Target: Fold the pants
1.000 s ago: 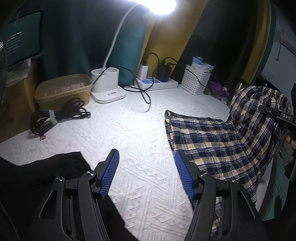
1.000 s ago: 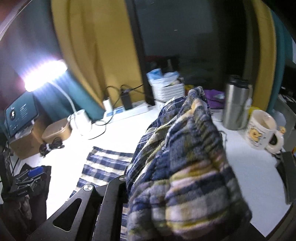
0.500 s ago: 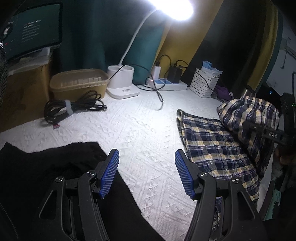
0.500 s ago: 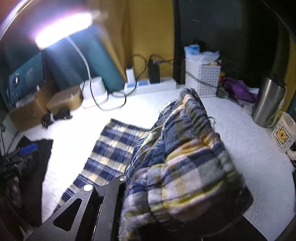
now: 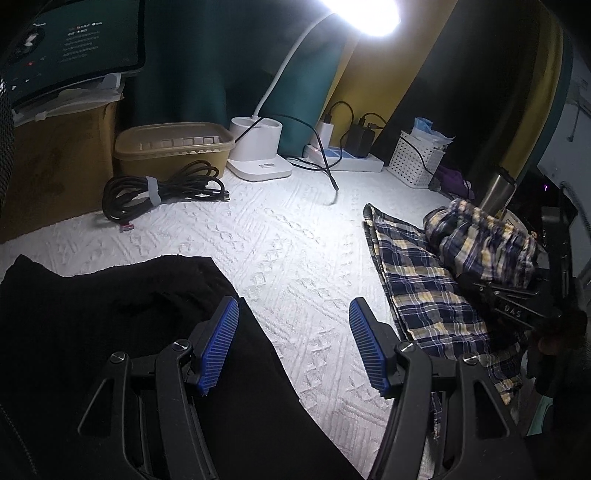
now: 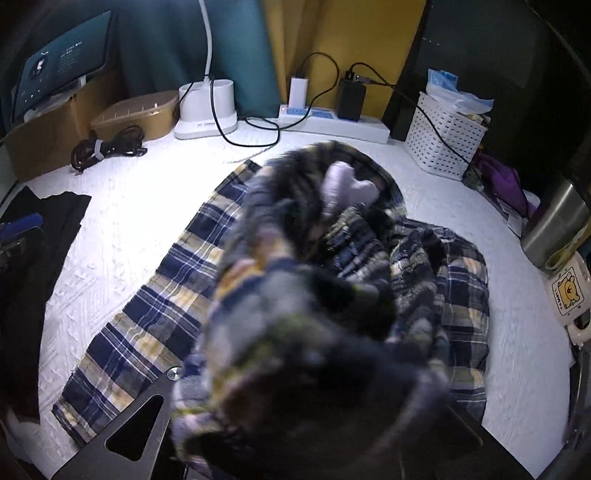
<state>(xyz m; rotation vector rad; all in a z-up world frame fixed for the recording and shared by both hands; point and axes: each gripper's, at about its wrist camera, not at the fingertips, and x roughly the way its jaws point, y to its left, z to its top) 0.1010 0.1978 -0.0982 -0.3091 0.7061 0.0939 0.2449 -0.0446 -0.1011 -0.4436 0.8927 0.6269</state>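
At the right edge of the left wrist view, the black body of the right hand-held gripper bears the pale letters "DAS". The lines on the screen at upper left are too small to read.

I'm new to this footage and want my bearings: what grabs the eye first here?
The plaid pants dominate: one end lies flat on the white bedspread, the other is bunched up in the shut right claw. The left claw hangs open and empty beside a black garment, under a glaring lamp.
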